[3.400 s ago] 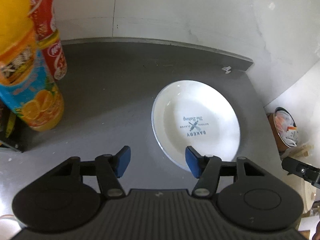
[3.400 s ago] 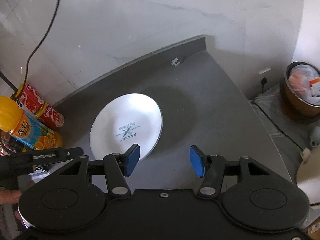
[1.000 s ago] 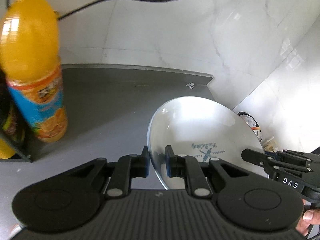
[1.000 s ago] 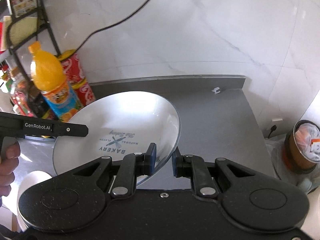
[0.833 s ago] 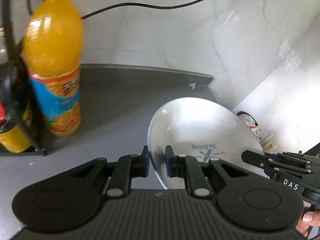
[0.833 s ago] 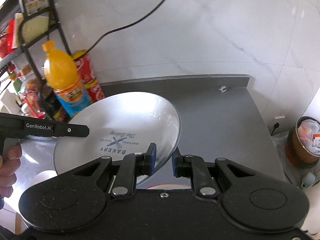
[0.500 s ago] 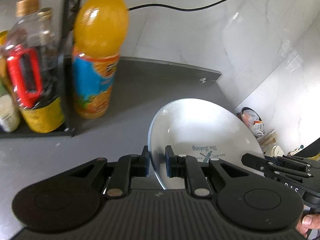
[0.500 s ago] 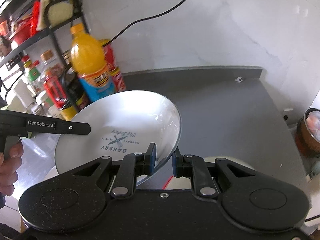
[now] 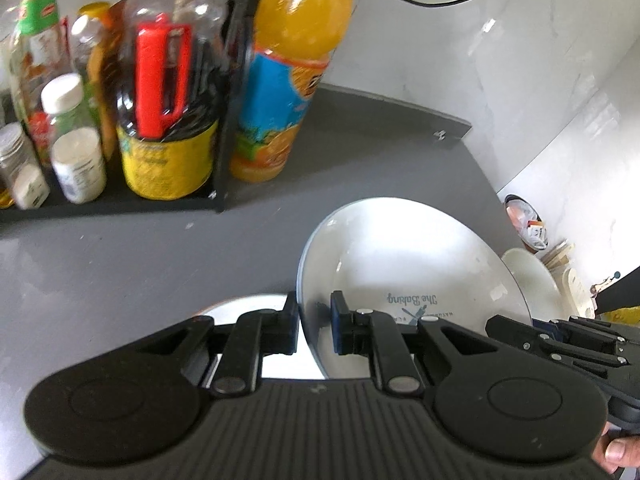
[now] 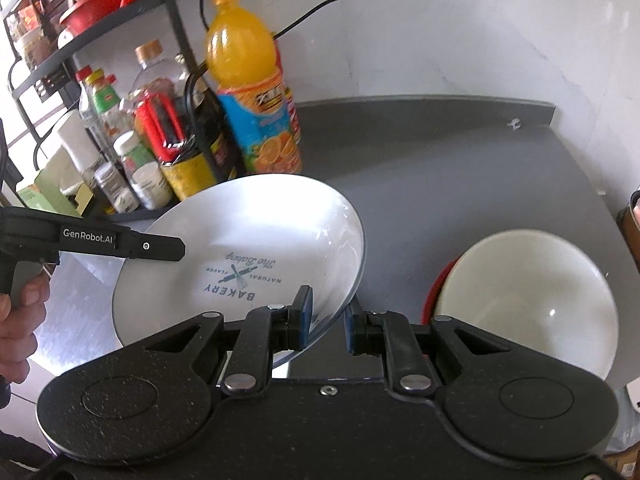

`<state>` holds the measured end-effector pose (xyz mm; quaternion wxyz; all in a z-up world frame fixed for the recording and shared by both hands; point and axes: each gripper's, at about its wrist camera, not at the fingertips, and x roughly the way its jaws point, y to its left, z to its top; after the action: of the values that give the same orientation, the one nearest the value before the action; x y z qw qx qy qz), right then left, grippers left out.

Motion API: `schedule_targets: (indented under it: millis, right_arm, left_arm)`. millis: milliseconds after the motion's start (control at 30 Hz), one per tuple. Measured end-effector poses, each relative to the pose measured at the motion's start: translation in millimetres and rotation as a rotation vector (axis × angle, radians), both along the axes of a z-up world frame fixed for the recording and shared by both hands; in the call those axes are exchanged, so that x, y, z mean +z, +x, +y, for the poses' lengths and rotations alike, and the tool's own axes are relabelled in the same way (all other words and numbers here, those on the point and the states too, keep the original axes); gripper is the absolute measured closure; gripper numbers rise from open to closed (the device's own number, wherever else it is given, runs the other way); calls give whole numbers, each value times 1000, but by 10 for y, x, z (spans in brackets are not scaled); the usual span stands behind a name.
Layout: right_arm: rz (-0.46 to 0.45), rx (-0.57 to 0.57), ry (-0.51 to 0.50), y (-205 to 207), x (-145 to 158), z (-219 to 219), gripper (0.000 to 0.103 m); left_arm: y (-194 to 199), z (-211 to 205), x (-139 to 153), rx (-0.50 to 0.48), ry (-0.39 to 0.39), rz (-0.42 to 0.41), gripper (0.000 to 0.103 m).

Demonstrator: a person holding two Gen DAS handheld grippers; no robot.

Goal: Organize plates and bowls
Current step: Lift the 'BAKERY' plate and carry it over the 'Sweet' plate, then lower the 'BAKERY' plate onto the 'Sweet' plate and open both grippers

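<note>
Both grippers, left [image 9: 314, 322] and right [image 10: 326, 320], still clamp the plate [image 10: 256, 248], now carried beside a white bowl [image 10: 524, 300].

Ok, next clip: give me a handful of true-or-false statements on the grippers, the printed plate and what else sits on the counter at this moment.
1. Both grippers clamp the white round plate printed BAKERY. True: the left gripper and the right gripper each pinch its rim.
2. The plate lies flat on the dark grey counter. False: it is lifted and tilted.
3. A cream bowl sits right of the plate in the right wrist view. True.
4. The orange juice bottle with a blue label lies on its side. False: it stands upright beside the black wire rack.
5. The plate is blank. False: it carries printed lettering.
</note>
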<state>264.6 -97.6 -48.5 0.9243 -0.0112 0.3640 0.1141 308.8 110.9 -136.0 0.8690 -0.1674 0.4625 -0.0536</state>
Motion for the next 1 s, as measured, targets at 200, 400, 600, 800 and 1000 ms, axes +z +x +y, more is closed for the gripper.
schedule_targets:
  millis: [200,400,600,800,1000]
  right_arm:
    - [21,7,-3,-97,-134,165,86]
    - [45,16,-1,-161,-282,318,86]
    - [73,22,0,-196,-431,476,86]
    - [97,27,2,-191,-547,599,86]
    - [120,26,5,-176,-650,658,86]
  left_arm:
    - [-148,161,-100,7,8,18,89]
    - [-275,303,-226,19,13,44,89]
    - [-385,439,-385,31,18,74,89]
    - [-476,545,-516,41,25,102,89]
    - [-517,593,-621,43,35,128,89]
